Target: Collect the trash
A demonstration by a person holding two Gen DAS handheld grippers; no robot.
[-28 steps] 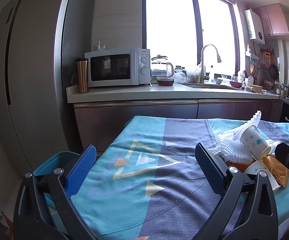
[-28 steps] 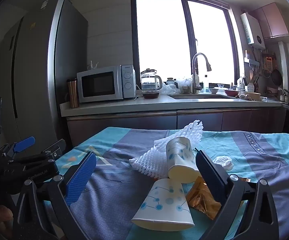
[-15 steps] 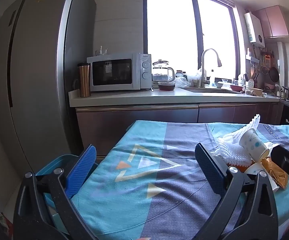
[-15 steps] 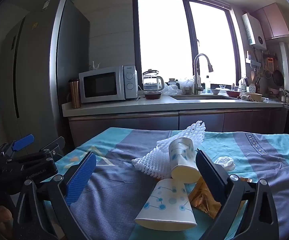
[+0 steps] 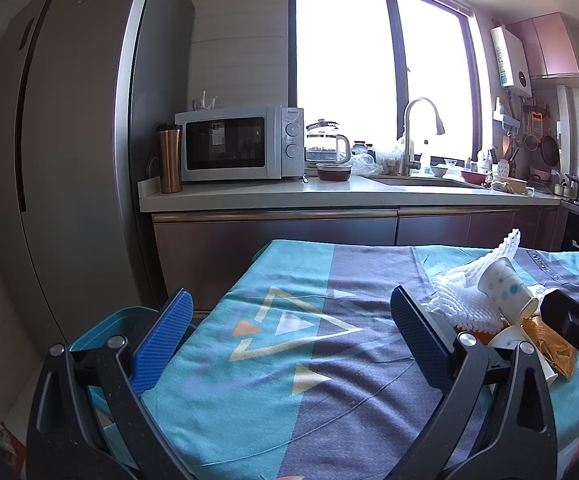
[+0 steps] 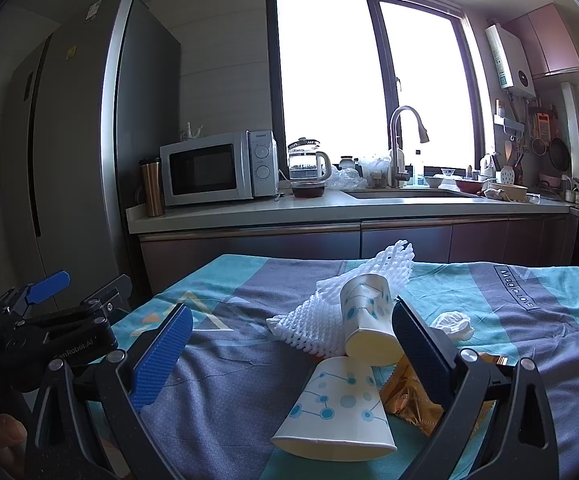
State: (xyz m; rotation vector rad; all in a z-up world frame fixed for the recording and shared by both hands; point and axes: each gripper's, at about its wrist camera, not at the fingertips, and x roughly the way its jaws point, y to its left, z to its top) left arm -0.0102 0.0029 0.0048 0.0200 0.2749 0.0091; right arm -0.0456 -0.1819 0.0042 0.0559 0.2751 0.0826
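Now right gripper (image 6: 289, 344) jaws wide apart, empty, above trash pile at table's 3 o'clock: tipped white dotted paper cup (image 6: 339, 408), second cup (image 6: 367, 324), white foam net (image 6: 321, 312), gold wrapper (image 6: 409, 396). Left gripper (image 5: 289, 336) spread, idle. Risk: cup rolls, squashes under pinch.

Gold wrapper (image 6: 409, 396) partly behind fingers (image 6: 421, 352)
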